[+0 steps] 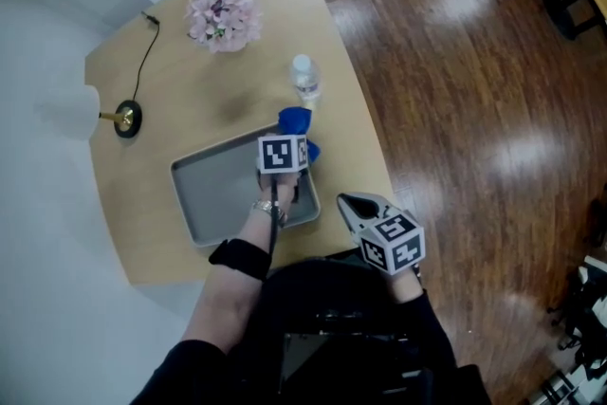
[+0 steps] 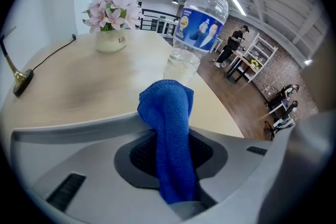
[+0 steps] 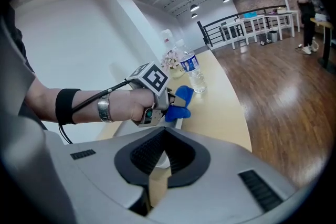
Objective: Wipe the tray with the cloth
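Observation:
The grey metal tray lies on the light wooden table, close to the person. My left gripper is over the tray's far right corner, shut on the blue cloth. In the left gripper view the cloth runs up between the two jaws and bunches beyond their tips. The right gripper view shows the left gripper and the cloth from the side, held in a hand. My right gripper hovers near the table's right edge, beside the tray; its jaws meet at the tips with nothing in them.
A water bottle stands just beyond the cloth, large in the left gripper view. A pot of pink flowers is at the far side. A lamp base with its cable sits at the left. Wooden floor lies to the right.

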Tool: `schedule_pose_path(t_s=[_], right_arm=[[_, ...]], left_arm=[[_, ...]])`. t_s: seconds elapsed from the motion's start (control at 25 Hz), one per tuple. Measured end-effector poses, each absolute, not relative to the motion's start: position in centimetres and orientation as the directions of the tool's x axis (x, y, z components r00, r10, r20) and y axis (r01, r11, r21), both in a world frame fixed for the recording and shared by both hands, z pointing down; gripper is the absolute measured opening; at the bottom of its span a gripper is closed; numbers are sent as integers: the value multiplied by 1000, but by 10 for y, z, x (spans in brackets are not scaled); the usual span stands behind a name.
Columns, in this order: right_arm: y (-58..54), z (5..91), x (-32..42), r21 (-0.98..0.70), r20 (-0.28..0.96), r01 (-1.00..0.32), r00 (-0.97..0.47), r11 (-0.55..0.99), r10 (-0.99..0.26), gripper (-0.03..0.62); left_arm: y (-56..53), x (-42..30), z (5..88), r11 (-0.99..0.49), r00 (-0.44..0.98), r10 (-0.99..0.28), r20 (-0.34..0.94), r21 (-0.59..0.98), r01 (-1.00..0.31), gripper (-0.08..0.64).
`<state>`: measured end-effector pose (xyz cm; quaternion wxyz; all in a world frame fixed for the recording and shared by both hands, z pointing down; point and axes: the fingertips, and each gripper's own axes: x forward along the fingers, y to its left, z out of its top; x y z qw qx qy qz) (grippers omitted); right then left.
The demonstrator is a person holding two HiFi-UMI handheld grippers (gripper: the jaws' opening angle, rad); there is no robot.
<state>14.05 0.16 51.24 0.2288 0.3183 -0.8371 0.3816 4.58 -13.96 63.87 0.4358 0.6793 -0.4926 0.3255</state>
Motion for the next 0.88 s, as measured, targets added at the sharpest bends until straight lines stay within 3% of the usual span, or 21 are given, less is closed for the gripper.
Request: schedule_pose_path(t_s=[0.88], right_arm=[[15, 517, 149, -485, 641, -738, -665, 470, -383, 7]], left_arm=[[-32, 73, 643, -299, 353, -277, 894, 269, -915, 120]])
